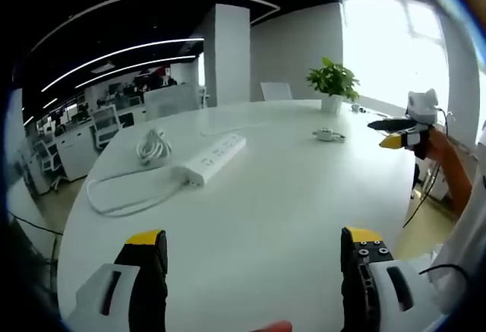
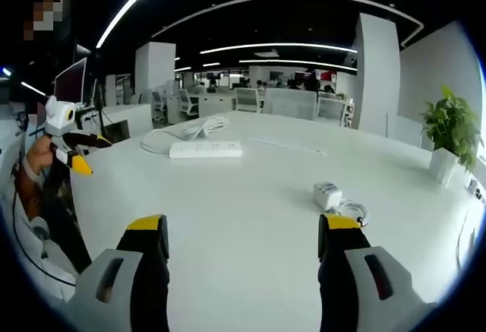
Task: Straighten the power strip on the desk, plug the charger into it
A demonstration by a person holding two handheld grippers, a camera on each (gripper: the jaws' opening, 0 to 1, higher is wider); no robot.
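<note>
Both tongs, left gripper (image 1: 254,260) and right gripper (image 2: 241,252), hang wide open over the desk (image 1: 288,195), gripping nothing. Looks like nothing's started: power strip (image 1: 216,158) sits skewed mid-desk, charger (image 2: 327,194) well apart. Next up, probably reach in and square the strip.

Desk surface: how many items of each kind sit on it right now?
Power strip with its coiled cord: 1
Charger with its cable: 1
Potted plant: 1
Total: 3
Both tools, left and right, hang open above the desk, holding nothing.
</note>
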